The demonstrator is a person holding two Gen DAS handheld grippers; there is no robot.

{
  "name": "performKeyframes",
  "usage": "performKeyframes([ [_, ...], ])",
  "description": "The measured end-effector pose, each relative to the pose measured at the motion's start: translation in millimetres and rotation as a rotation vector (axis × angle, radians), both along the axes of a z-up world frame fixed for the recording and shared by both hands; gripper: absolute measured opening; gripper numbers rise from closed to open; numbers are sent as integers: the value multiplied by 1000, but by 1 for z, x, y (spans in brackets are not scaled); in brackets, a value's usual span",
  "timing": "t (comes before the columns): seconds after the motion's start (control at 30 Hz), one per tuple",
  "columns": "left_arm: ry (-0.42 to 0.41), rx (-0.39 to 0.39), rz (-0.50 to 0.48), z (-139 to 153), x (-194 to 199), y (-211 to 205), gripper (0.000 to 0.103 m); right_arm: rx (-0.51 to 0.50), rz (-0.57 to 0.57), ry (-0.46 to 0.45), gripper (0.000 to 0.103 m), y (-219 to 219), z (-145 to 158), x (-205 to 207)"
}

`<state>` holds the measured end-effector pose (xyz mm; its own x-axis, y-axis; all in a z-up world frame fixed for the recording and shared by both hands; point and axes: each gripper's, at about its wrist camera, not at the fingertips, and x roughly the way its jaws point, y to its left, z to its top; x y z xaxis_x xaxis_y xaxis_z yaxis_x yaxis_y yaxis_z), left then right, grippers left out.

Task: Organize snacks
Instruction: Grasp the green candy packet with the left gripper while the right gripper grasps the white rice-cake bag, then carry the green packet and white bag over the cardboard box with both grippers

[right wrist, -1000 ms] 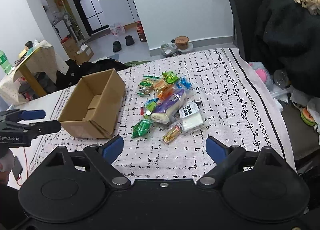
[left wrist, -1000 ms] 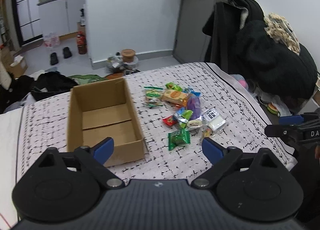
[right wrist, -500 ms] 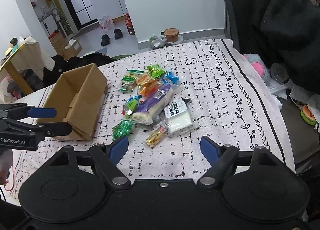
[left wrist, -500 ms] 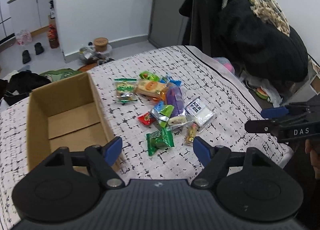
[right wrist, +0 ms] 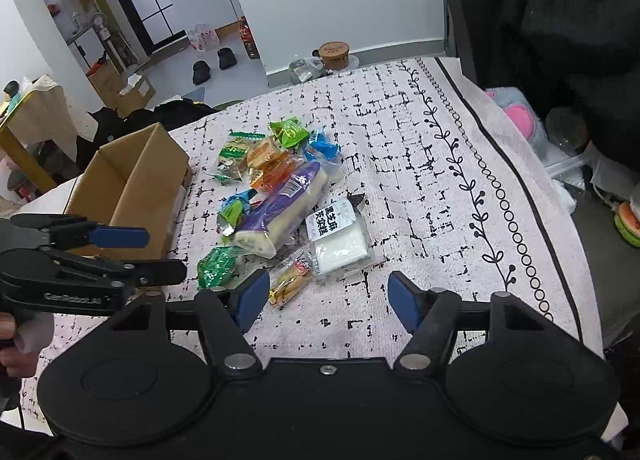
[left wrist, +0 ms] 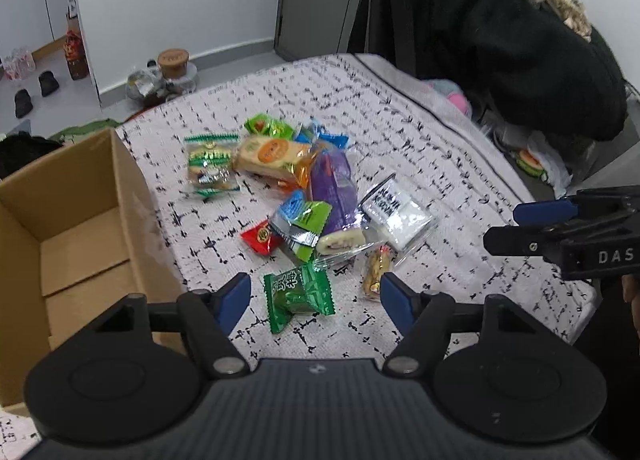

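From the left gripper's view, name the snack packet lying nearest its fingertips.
The dark green packet with white lettering, lying alone on the cloth just ahead of the left gripper, apart from the heap; every other snack lies farther back.

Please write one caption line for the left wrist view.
Open left tool above green snack packet, beside empty brown cardboard box.

Left wrist view: looked steeply down along its fingers, close above the snack pile (left wrist: 308, 203).
Right wrist view: same downward tilt, from the pile's other side.
Shared: pile, cardboard box (right wrist: 132, 183), patterned cloth (right wrist: 420, 147).
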<state>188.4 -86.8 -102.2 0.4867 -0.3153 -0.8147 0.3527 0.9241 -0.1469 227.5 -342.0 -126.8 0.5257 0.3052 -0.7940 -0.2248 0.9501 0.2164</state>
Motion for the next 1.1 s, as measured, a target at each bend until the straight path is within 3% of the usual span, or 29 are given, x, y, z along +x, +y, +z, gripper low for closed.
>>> performKeyframes([
  [0.77, 103, 70, 124, -59, 33, -21, 53, -6, 3, 15, 64, 12, -46, 45],
  [1.1, 101, 60, 182, -71, 34, -22, 38, -50, 28, 2, 64, 24, -61, 60],
])
